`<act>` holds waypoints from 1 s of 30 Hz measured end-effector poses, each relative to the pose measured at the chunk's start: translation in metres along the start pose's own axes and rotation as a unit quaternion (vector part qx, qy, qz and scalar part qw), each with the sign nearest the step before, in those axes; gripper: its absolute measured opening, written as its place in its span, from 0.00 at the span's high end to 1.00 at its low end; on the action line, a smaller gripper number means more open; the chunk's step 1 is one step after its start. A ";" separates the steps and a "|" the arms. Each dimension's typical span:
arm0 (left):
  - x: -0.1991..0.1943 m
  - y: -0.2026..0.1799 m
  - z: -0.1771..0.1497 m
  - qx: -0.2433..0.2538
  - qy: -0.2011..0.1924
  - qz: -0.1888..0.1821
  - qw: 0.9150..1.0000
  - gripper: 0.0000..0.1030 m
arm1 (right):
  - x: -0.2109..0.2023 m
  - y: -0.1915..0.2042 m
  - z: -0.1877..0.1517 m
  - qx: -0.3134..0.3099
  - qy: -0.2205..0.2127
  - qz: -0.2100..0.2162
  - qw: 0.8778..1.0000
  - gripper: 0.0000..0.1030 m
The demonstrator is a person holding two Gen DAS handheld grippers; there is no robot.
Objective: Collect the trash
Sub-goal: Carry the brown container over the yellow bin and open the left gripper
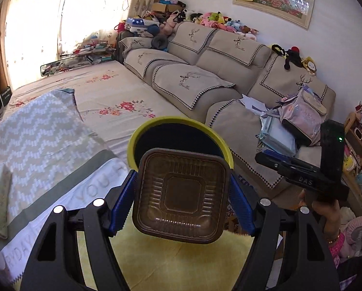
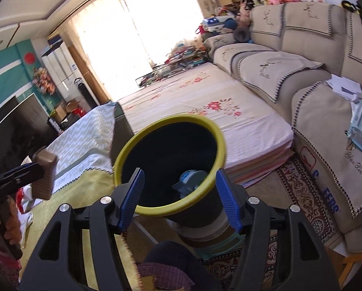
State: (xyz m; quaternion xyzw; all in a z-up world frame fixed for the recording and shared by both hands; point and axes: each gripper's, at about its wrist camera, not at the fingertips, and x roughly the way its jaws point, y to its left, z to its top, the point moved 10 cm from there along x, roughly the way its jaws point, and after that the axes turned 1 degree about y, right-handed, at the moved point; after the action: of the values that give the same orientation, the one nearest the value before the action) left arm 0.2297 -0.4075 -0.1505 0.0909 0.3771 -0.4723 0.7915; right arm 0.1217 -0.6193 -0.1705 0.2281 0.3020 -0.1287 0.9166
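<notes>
My left gripper (image 1: 182, 194) is shut on a square brown plastic tray (image 1: 181, 195), held upright just in front of the yellow-rimmed dark trash bin (image 1: 142, 133). In the right wrist view the same tray (image 2: 44, 177) shows at the far left, in the left gripper, level with the bin's rim. My right gripper (image 2: 179, 198) is open and empty, its blue fingers (image 2: 132, 198) either side of the bin's near rim (image 2: 171, 209). A blue crumpled piece of trash (image 2: 190, 180) lies inside the bin. The right gripper also shows in the left wrist view (image 1: 261, 156).
A table with a yellow cloth (image 1: 171, 264) and a zigzag runner (image 1: 35, 131) is to the left. A floral mattress (image 2: 205, 106) lies behind the bin. A beige sofa (image 2: 321, 101) with papers and a pink backpack (image 1: 304, 118) stands to the right. A patterned rug (image 2: 299, 194) covers the floor.
</notes>
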 end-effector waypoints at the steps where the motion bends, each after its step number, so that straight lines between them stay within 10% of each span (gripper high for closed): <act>1: 0.015 -0.002 0.005 -0.001 0.009 -0.003 1.000 0.30 | -0.002 -0.007 0.002 0.005 -0.003 -0.002 1.000 0.43; 15: 0.105 0.005 0.035 -0.027 0.041 0.023 0.999 0.14 | 0.003 -0.043 0.000 0.036 0.001 -0.011 0.999 0.38; 30: -0.051 0.026 -0.006 -0.070 -0.077 0.075 0.992 0.05 | 0.025 0.038 -0.017 -0.029 0.034 0.027 0.999 0.35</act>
State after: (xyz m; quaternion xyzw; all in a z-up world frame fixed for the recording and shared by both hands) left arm 0.2341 -0.3562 -0.1252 0.0265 0.3398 -0.3896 0.8556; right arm 0.1467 -0.5811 -0.1847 0.2140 0.3300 -0.0877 0.9152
